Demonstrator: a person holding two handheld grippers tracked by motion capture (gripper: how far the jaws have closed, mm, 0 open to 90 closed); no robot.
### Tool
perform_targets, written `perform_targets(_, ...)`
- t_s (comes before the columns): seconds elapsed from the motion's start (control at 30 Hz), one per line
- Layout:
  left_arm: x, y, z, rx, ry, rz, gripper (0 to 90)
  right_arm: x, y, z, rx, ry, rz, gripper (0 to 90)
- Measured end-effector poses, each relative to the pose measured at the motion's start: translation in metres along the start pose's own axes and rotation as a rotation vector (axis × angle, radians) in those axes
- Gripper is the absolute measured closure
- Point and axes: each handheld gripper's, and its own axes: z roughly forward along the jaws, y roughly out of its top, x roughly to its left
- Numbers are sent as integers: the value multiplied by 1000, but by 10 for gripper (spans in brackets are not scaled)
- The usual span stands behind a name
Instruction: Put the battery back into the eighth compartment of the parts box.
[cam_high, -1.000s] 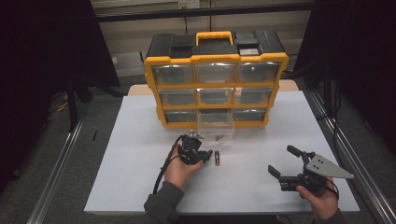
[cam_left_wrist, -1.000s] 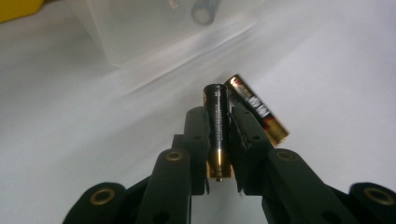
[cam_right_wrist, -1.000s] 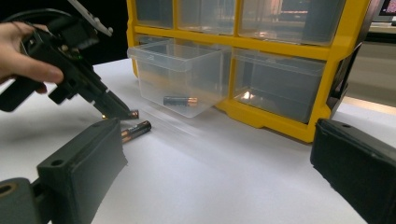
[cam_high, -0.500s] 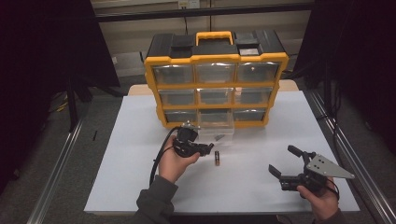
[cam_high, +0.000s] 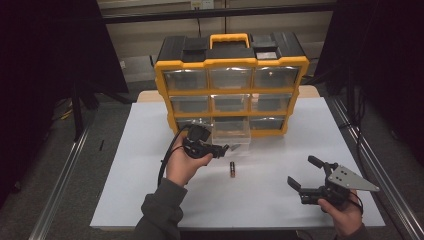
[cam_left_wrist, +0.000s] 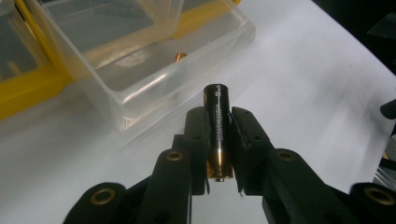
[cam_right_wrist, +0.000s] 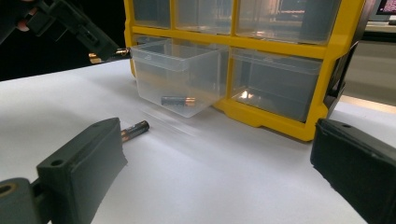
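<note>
Left hand (cam_high: 181, 167) raised, palm up, just before pulled-out clear drawer (cam_high: 231, 131); left gripper (cam_left_wrist: 218, 122) clamped on battery (cam_left_wrist: 216, 126), tip toward drawer. Second battery (cam_high: 232, 170) lay on table (cam_high: 130, 150) near drawer. Right gripper (cam_high: 303, 172) rested low, well right of drawer, jaws apart.

the pulled-out clear drawer (cam_high: 231, 134) juts from the yellow organizer (cam_high: 231, 90), blocking the table's (cam_high: 125, 200) rear centre. a loose battery (cam_high: 232, 170) lies just before it. bare white surface stretches wide on both sides and between the hands.
</note>
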Motion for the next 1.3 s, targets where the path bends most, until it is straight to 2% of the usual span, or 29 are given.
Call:
perform_targets(0.27, 2, 13, -3, -21, 8, -7, 776, 0, 0, 0, -1, -1, 2, 23)
perform_targets(0.47, 2, 23, -2, -26, 18, 6, 776, 0, 0, 0, -2, -2, 0, 23)
perform_targets(0.53, 3, 26, -1, -16, 25, 22, 776, 0, 0, 0, -1, -2, 0, 23)
perform_targets(0.7, 3, 34, 2, -20, 36, 19, 776, 0, 0, 0, -2, -4, 1, 23)
perform_targets(0.83, 5, 40, 2, -9, 35, 34, 776, 0, 0, -1, -3, -2, -3, 23)
perform_targets(0.9, 4, 42, 4, -20, 51, 22, 776, 0, 0, 0, -5, -2, 3, 23)
perform_targets(1.0, 6, 46, 5, -15, 43, 33, 776, 0, 0, 0, -7, -1, 2, 23)
perform_targets(1.1, 7, 48, 6, -8, 58, 44, 776, 0, 0, 0, -8, 1, -1, 24)
perform_targets(1.17, 6, 49, 9, -25, 61, 28, 776, 0, 0, 0, -7, 0, 1, 23)
perform_targets(1.23, 8, 50, 10, -12, 70, 48, 776, 0, 0, 0, -8, 1, 0, 24)
perform_targets(1.3, 10, 52, 12, -13, 64, 44, 776, 0, 0, -1, -6, 2, -4, 23)
